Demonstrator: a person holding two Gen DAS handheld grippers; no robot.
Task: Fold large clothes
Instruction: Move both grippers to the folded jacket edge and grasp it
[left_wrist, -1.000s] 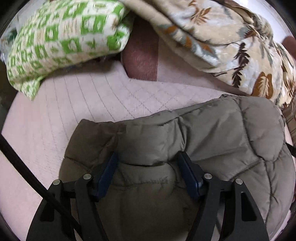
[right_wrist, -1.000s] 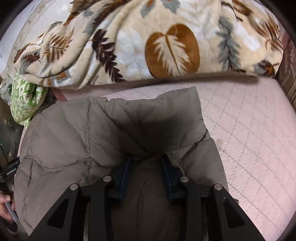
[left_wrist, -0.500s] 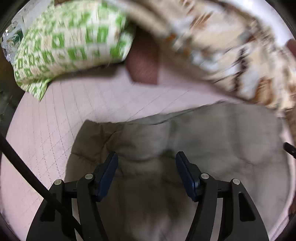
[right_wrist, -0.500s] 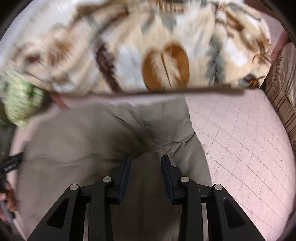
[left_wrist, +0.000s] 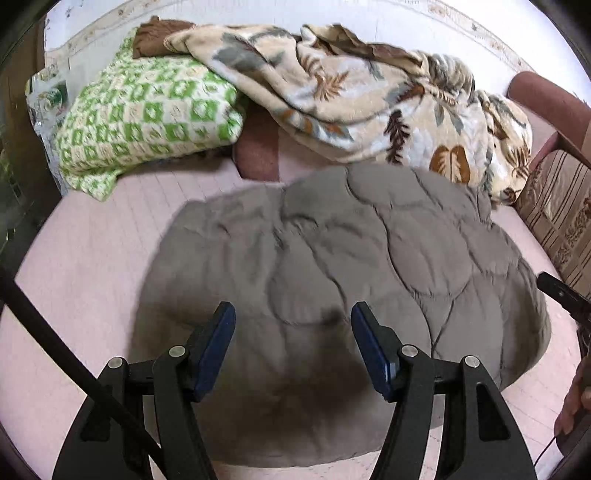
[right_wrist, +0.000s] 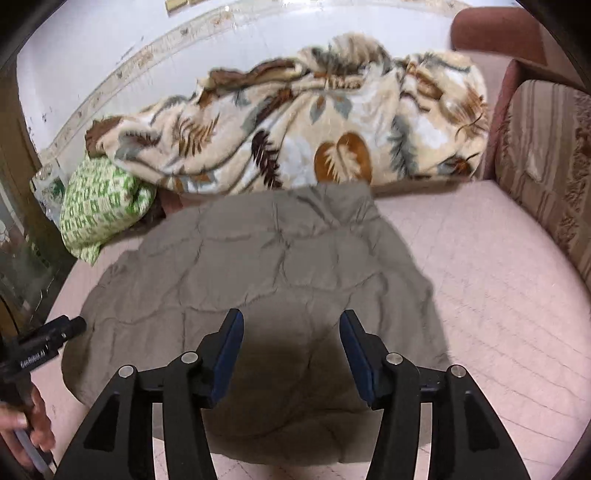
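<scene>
The jacket (left_wrist: 332, 280) is a grey-brown quilted puffer, lying folded in a rounded heap on the pink bed (left_wrist: 92, 258). Both hand-held grippers hang above its near edge, looking down on it. The left hand-held gripper (left_wrist: 291, 343) has its jaws about halfway apart with nothing between the blue pads, jacket below them, not gripped. The right hand-held gripper (right_wrist: 290, 343) is opening its jaws right now, also holding nothing. Past the jacket's far edge there's a leaf-print blanket (right_wrist: 295, 136) bunched up, touching or just overlapping it, and a green pillow (left_wrist: 147, 122) off to the left
</scene>
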